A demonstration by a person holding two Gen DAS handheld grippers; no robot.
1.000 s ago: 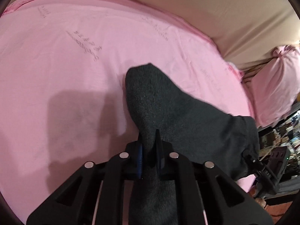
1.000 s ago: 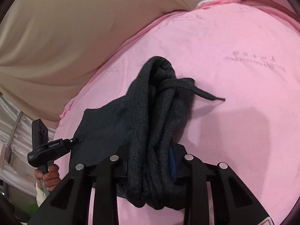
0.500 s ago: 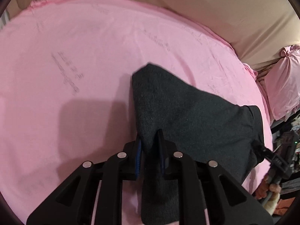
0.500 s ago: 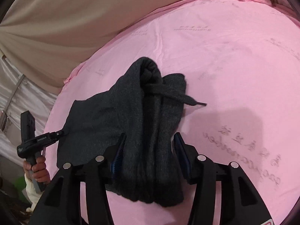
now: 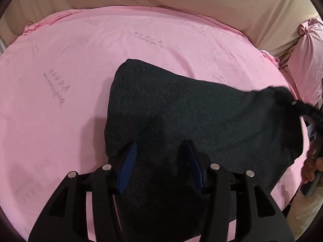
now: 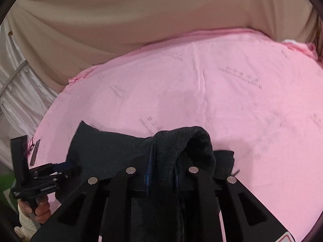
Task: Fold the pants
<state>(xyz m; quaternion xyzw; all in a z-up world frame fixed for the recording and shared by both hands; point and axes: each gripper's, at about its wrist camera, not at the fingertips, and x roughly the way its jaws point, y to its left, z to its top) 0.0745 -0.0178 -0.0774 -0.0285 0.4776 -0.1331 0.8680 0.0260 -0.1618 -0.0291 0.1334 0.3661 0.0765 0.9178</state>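
Your left gripper is opening, pads clear of the dark pants spread beneath them on the pink sheet; their long axis runs rightward to your right gripper, closing on a bunched fold

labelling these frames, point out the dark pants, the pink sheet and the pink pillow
dark pants (image 5: 201, 111), left wrist view, flat middle of the cloth
pink sheet (image 6: 232, 104), right wrist view, bare stretch beyond the pants
pink pillow (image 5: 306, 60), left wrist view, its bulging side
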